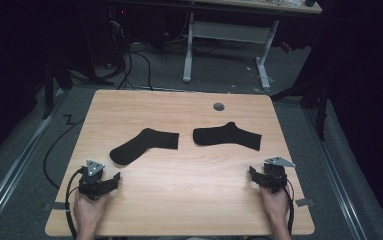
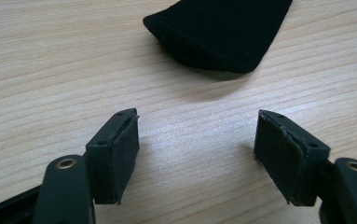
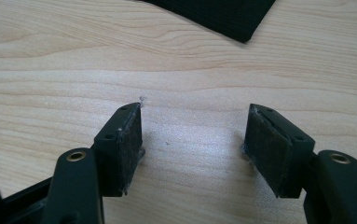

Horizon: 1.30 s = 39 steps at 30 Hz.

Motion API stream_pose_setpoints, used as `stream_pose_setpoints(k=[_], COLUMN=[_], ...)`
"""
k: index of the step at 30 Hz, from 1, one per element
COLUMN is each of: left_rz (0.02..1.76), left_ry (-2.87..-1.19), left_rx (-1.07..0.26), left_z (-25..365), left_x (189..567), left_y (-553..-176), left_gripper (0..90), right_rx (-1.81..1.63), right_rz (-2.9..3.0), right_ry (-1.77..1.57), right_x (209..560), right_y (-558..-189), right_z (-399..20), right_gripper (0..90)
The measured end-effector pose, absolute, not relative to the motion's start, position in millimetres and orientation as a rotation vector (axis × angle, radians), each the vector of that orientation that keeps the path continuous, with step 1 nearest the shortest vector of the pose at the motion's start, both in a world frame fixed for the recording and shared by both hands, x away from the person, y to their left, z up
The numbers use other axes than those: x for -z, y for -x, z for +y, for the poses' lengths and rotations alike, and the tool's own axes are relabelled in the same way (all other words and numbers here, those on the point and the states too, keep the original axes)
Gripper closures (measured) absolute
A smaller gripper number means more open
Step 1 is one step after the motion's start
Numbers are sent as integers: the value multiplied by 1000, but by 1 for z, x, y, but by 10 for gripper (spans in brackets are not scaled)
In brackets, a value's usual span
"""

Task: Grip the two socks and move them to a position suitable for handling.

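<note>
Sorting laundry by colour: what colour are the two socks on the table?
Both socks, left and right, are plain black; the high view shows it best.

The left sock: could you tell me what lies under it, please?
The left sock lies flat on the wooden table; bare wood shows all around it. Whatever is directly beneath is covered by the fabric.
</note>
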<state>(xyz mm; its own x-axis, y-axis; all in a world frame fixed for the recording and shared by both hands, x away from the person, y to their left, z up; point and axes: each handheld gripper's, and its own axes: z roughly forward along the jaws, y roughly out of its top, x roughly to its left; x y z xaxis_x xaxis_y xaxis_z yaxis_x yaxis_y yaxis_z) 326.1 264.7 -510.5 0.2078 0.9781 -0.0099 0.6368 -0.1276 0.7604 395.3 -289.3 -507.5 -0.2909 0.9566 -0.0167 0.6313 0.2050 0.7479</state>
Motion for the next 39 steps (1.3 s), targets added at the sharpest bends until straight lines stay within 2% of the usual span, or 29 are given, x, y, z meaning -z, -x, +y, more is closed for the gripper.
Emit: stream_pose_setpoints(k=[15, 18, 39], left_rz=[1505, 1514, 1479], left_ry=[-1842, -1840, -1824], left_rx=[-684, -686, -678], left_z=[265, 266, 257], left_x=[510, 510, 506], left_y=[-326, -326, -328], left_gripper=[318, 348, 410], right_rx=[-885, -886, -886], right_rz=[2003, 2005, 2008], right_ry=[-1467, -1465, -1467], right_x=[507, 507, 507], right_y=[-395, -395, -394], right_z=[-289, -289, -289], right_gripper=[371, 372, 372])
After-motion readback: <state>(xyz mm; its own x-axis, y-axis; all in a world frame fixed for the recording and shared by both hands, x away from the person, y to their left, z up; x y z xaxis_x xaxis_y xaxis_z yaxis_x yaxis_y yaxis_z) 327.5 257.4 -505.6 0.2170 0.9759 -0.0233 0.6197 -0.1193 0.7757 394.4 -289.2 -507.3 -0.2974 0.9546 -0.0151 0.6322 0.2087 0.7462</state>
